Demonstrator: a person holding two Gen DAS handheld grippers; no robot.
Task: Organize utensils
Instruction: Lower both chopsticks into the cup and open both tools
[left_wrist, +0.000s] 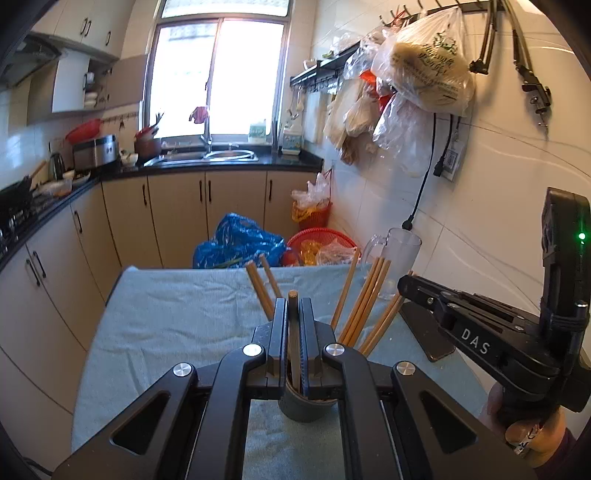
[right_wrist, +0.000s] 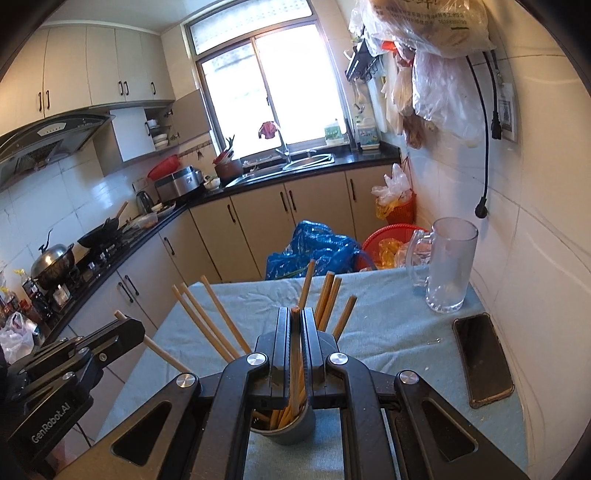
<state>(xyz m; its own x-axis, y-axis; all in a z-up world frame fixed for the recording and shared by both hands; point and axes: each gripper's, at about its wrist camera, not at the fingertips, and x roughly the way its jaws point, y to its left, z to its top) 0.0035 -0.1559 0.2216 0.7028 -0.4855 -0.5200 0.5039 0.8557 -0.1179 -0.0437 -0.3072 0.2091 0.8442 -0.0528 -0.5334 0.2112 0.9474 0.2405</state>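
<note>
1. Left gripper (left_wrist: 293, 314) pinches one chopstick (left_wrist: 293, 295); its lower end is hidden in the grey cup (left_wrist: 303, 408).
2. Right gripper (right_wrist: 294, 325) pinches another chopstick (right_wrist: 295, 314) above the same cup, base hidden.
3. Glass mug (right_wrist: 448, 266) at 2 o'clock.

Black left gripper (left_wrist: 293, 306) and black right gripper (right_wrist: 295, 317), each with silver pivot bolts; white lettering marked their sides. Chopsticks (right_wrist: 218, 317) were pale tan wood, standing in a dark grey-green cup (right_wrist: 295, 424). The table cloth (left_wrist: 177, 314) was light blue-grey and plain. The glass mug (right_wrist: 448, 266) was clear and frosted-looking. The phone (right_wrist: 482, 363) was black in a translucent case. Beyond the table lay a bright blue plastic bag (left_wrist: 240, 240) and a red mesh basket (left_wrist: 321, 236). Cabinets (left_wrist: 177, 218) were beige with black handles; the countertop (left_wrist: 229, 164) was black; wall tiles (right_wrist: 546, 258) were white.
</note>
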